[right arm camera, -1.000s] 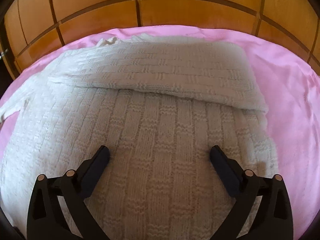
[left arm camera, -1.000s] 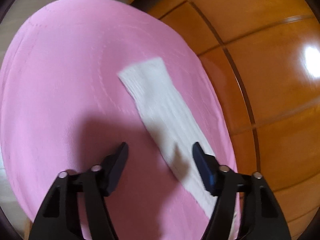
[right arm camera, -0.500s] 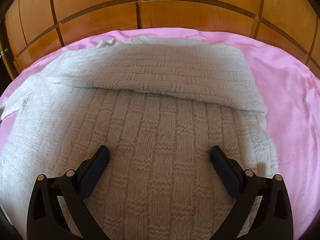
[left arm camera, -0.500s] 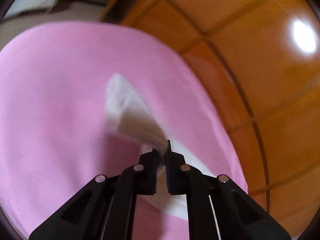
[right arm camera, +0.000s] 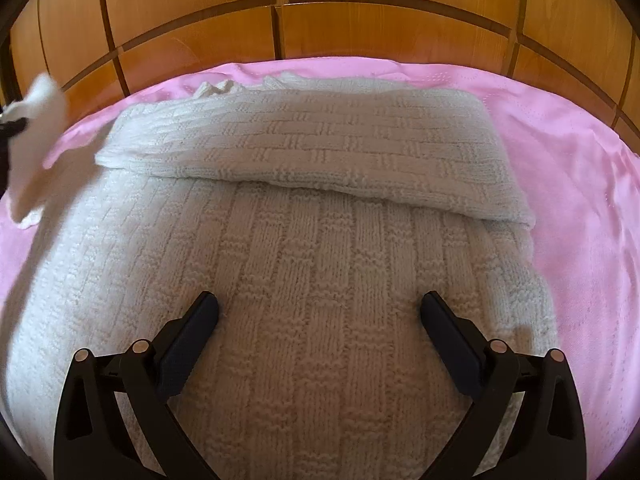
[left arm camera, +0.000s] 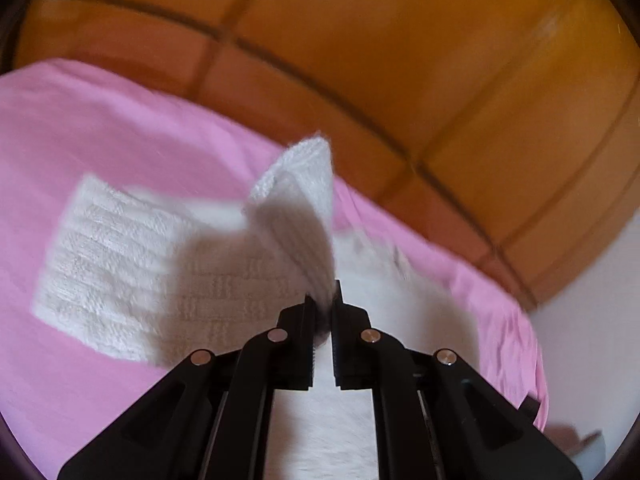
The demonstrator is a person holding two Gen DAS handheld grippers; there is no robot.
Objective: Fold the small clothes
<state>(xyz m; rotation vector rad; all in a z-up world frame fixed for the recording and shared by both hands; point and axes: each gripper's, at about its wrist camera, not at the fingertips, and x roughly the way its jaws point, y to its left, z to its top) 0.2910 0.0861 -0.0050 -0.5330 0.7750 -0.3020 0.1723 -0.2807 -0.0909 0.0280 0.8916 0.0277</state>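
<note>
Left sleeve lifted in a pinch, right tongs waiting wide over the sweater body

Low in the left view, the left gripper (left arm camera: 324,306) is clamped on the white sleeve (left arm camera: 304,216), which stands up as a blurred flap above the fingertips; low in the right view, the right gripper (right arm camera: 319,314) hovers with its jaws wide apart, gripping nothing, over the sweater (right arm camera: 304,280), which fills that frame's middle with one flap already lying folded across its upper part. The pinch looks thin, so the knit could slip out mid-swing; nothing pins the body, so a hard pull might drag it or undo the folded flap, and a loose drop could leave the sleeve skewed. Under it lies a pink sheet (right arm camera: 580,184), faintly creased at right, likely slippery. Beyond, along the top of both frames, runs an orange wooden panel (right arm camera: 360,0) with dark grooves.
</note>
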